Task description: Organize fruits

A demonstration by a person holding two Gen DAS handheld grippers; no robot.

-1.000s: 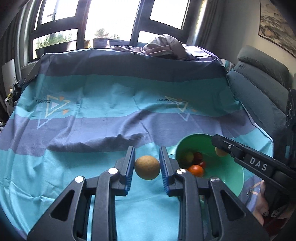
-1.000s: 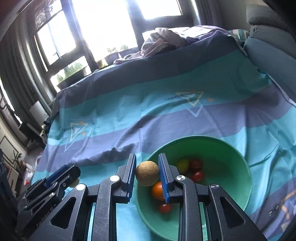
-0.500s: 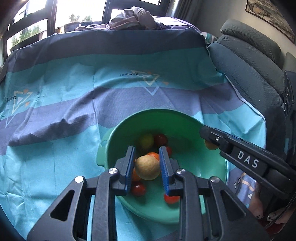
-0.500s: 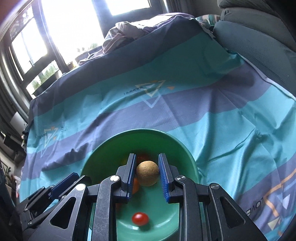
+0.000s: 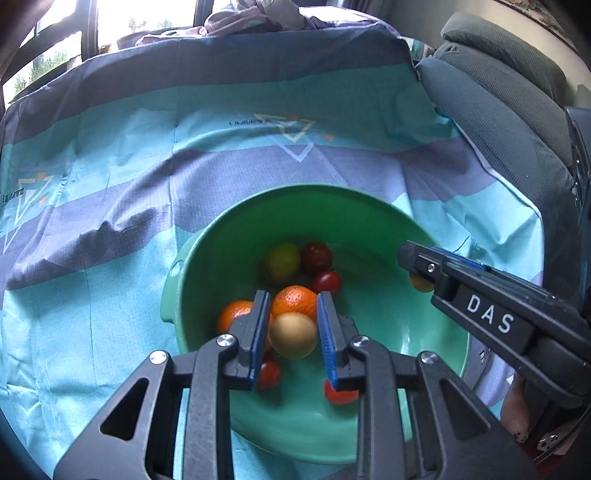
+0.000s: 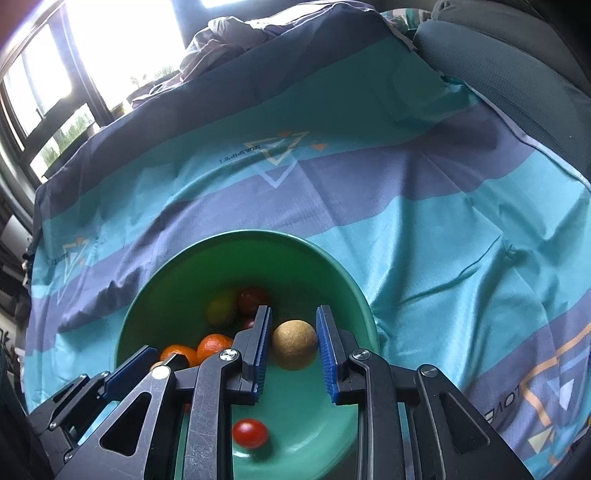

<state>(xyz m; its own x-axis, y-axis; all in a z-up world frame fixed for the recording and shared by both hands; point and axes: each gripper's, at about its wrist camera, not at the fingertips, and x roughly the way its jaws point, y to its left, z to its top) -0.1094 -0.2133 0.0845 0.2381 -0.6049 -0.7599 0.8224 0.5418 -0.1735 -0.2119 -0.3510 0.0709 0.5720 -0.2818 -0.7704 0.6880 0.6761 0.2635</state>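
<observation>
A green bowl [image 5: 369, 229] sits on the striped cloth and holds oranges [image 5: 295, 301], a yellow-green fruit [image 5: 283, 260] and several small red fruits. My left gripper [image 5: 292, 334] is over the bowl with a tan round fruit [image 5: 292, 336] between its jaws, which stand slightly wider than it. My right gripper [image 6: 294, 347] is over the bowl [image 6: 332, 258] too, with a brown round fruit [image 6: 294, 345] between its jaws, small gaps on both sides. The right gripper also shows in the left wrist view [image 5: 424, 269].
A teal and purple striped cloth [image 5: 147, 147] covers the surface. A grey sofa [image 5: 498, 92] stands at the right. Crumpled clothes [image 6: 229, 33] lie at the far edge under the windows.
Both grippers moved from beside the bowl to over it and lowered. Their jaws have widened a little around the round fruits.
</observation>
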